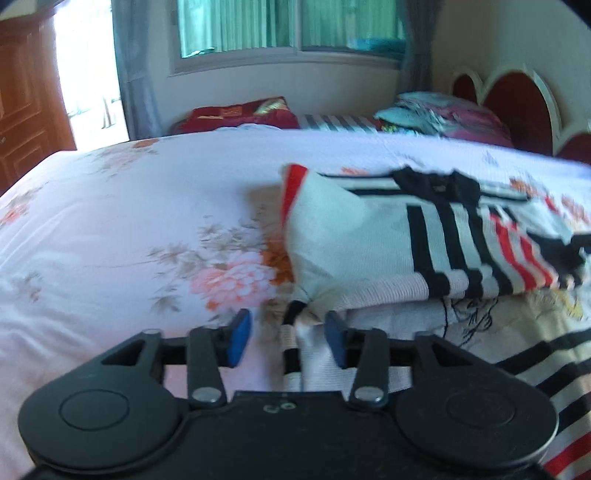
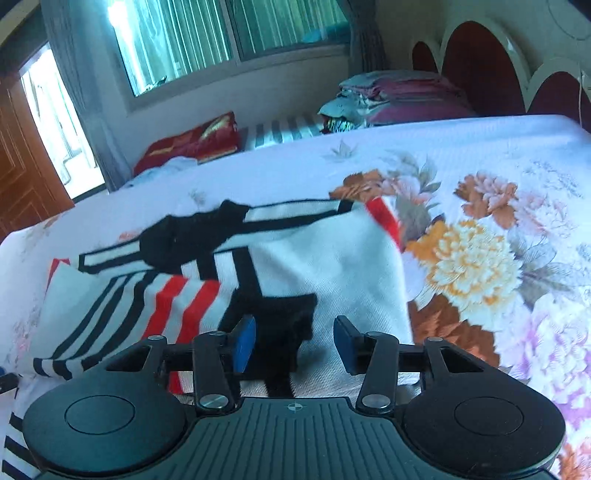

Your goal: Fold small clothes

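A small white garment (image 1: 369, 243) with black and red stripes lies on the floral bedsheet (image 1: 129, 221), its upper part folded over a lower layer with a line drawing. My left gripper (image 1: 288, 339) stands open at the garment's near left corner; a fold of cloth lies between its blue pads (image 1: 240, 338), which do not press on it. In the right wrist view the same garment (image 2: 332, 266) is spread ahead. My right gripper (image 2: 294, 343) is open just above a black patch (image 2: 284, 317) of the cloth, holding nothing.
Folded blankets and pillows (image 2: 399, 96) are stacked at the bed's far side, beside a red cushion (image 2: 199, 138). A red and white headboard (image 2: 480, 62) stands at the right, a window (image 1: 288, 26) behind, and a wooden door (image 1: 26, 103) at the left.
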